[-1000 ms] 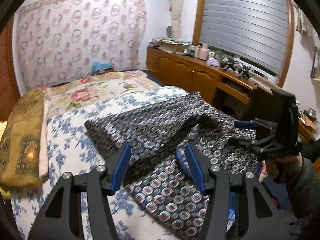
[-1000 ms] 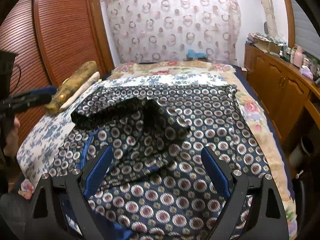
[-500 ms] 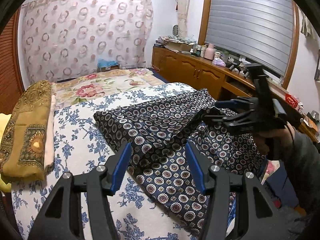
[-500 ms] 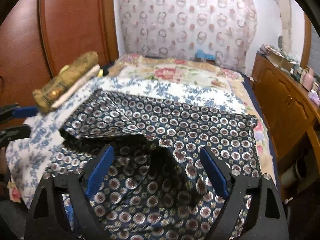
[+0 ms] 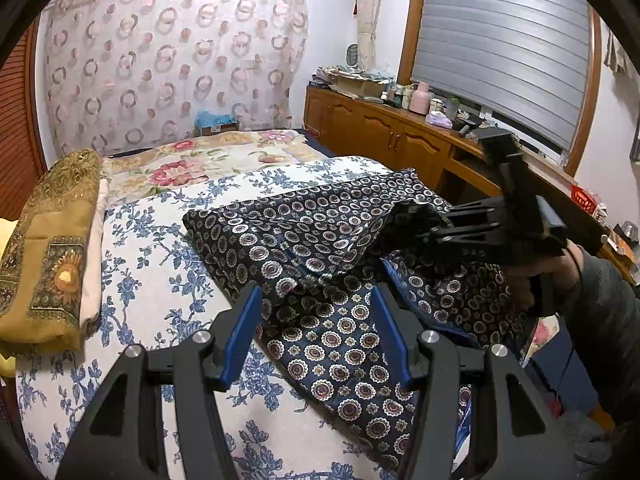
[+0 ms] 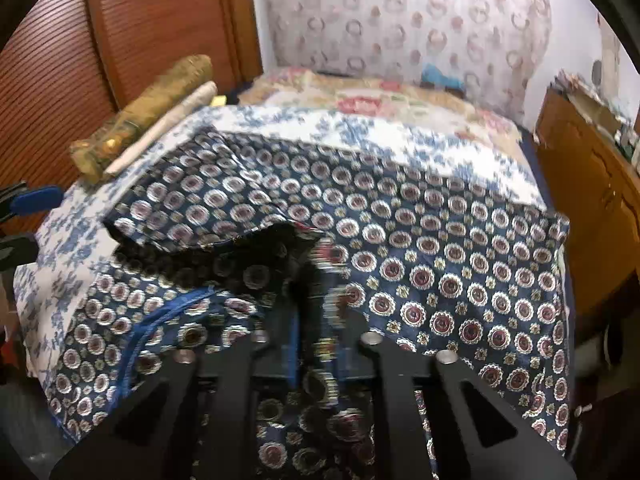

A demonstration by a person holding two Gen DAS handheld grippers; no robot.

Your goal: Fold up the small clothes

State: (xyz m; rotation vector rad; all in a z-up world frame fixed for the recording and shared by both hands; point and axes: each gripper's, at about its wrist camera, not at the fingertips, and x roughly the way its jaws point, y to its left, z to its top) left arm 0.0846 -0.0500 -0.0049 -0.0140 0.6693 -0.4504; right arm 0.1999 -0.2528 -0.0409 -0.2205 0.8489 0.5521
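The navy patterned garment (image 5: 320, 248) is spread on the bed (image 5: 160, 248). Its raised fold is pinched by the right gripper (image 6: 312, 320), while the left gripper (image 5: 316, 320) is held spread apart just above its near edge.

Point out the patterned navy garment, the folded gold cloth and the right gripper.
patterned navy garment (image 5: 340, 332): left wrist view, flat lower panel.
folded gold cloth (image 5: 52, 240): left wrist view, top face.
right gripper (image 6: 316, 320): right wrist view, between its fingertips.

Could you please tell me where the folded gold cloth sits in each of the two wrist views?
Left wrist view: the gold cloth lies at the far left, on the bed's blue-flowered sheet.
Right wrist view: the gold cloth sits upper left, blurred, beside the wooden door.
Shared landmark: the ring-patterned curtain behind the bed.
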